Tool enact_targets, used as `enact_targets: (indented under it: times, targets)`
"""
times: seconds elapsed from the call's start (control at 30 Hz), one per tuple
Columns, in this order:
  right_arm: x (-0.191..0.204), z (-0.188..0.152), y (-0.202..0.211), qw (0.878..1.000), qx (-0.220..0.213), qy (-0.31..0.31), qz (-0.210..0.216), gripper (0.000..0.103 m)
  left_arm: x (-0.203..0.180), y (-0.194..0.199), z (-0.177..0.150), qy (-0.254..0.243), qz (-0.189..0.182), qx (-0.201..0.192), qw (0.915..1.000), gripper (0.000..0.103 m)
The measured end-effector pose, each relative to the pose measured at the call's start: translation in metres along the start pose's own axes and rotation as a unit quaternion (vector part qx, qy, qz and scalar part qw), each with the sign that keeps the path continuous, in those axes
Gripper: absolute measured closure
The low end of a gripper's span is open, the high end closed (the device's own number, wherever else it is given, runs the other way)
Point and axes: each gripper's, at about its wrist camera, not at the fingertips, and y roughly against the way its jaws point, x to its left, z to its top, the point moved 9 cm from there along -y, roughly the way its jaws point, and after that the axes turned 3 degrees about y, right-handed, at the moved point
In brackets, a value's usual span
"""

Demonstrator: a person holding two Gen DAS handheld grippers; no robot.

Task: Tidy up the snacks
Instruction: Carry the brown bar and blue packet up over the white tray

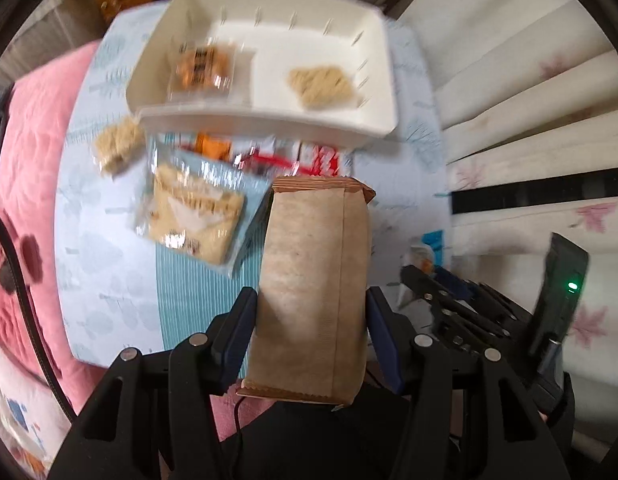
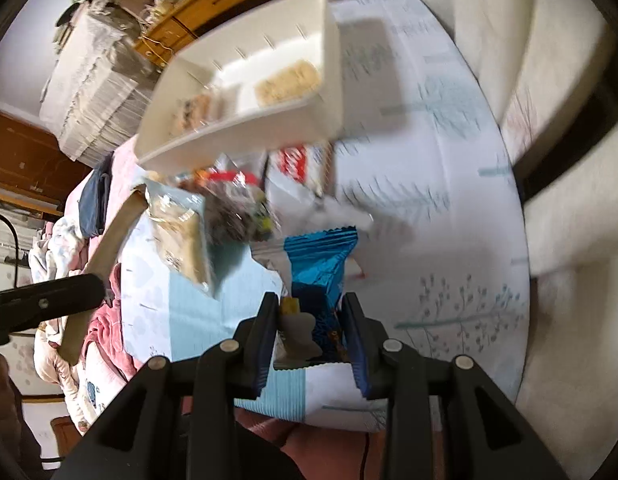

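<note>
My left gripper [image 1: 311, 316] is shut on a brown paper snack packet [image 1: 313, 280], held lengthwise above the table. The same packet [image 2: 109, 252] and the left gripper's finger [image 2: 45, 304] show at the left of the right wrist view. My right gripper [image 2: 311, 320] is shut on a blue foil snack packet [image 2: 319, 264], also lifted off the table; it shows small at the right of the left wrist view, right gripper [image 1: 425, 280]. Ahead stands a white divided tray [image 1: 265, 116], tray [image 2: 237, 132], with an orange wrapped snack [image 1: 203, 66] in its left compartment and a beige biscuit [image 1: 323, 86] in its right.
Loose snacks lie on the blue-and-white tablecloth [image 1: 109, 248]: a beige cracker pack [image 1: 195, 212], a small biscuit pack [image 1: 117, 146], red-and-white wrappers [image 1: 305, 158], a dark clear bag [image 2: 237, 216]. Pink bedding [image 1: 25, 184] borders the left; a curtain [image 1: 529, 100] hangs right.
</note>
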Motion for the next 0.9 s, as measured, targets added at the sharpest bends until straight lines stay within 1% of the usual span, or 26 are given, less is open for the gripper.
enact_targets:
  times: [0.13, 0.27, 0.43, 0.53, 0.67, 0.8, 0.9]
  targets:
    - [0.032, 0.01, 0.005, 0.999, -0.027, 0.02, -0.003, 0.07, -0.004, 0.038, 0.018, -0.022, 0.002, -0.037, 0.999, 0.049]
    - [0.049, 0.034, 0.016, 0.998, -0.055, 0.029, -0.005, 0.07, 0.003, 0.051, 0.039, -0.037, 0.001, -0.058, 0.9976, 0.049]
    - [0.063, 0.064, 0.023, 0.996, -0.084, 0.033, -0.012, 0.07, 0.011, 0.06, 0.071, -0.04, 0.002, -0.082, 0.9958, 0.049]
    - [0.07, 0.082, 0.023, 0.995, -0.096, 0.027, -0.016, 0.07, 0.019, 0.06, 0.091, -0.036, 0.001, -0.096, 0.9947, 0.049]
    - [0.079, 0.104, 0.019, 0.994, -0.107, 0.023, -0.02, 0.07, 0.03, 0.053, 0.12, -0.028, -0.013, -0.107, 0.9938, 0.049]
    - [0.087, 0.126, 0.01, 0.992, -0.117, 0.029, -0.023, 0.07, 0.036, 0.049, 0.152, -0.037, -0.023, -0.149, 0.9878, 0.049]
    - [0.091, 0.138, 0.002, 0.992, -0.123, 0.03, -0.027, 0.07, 0.041, 0.041, 0.172, -0.037, -0.029, -0.169, 0.9845, 0.049]
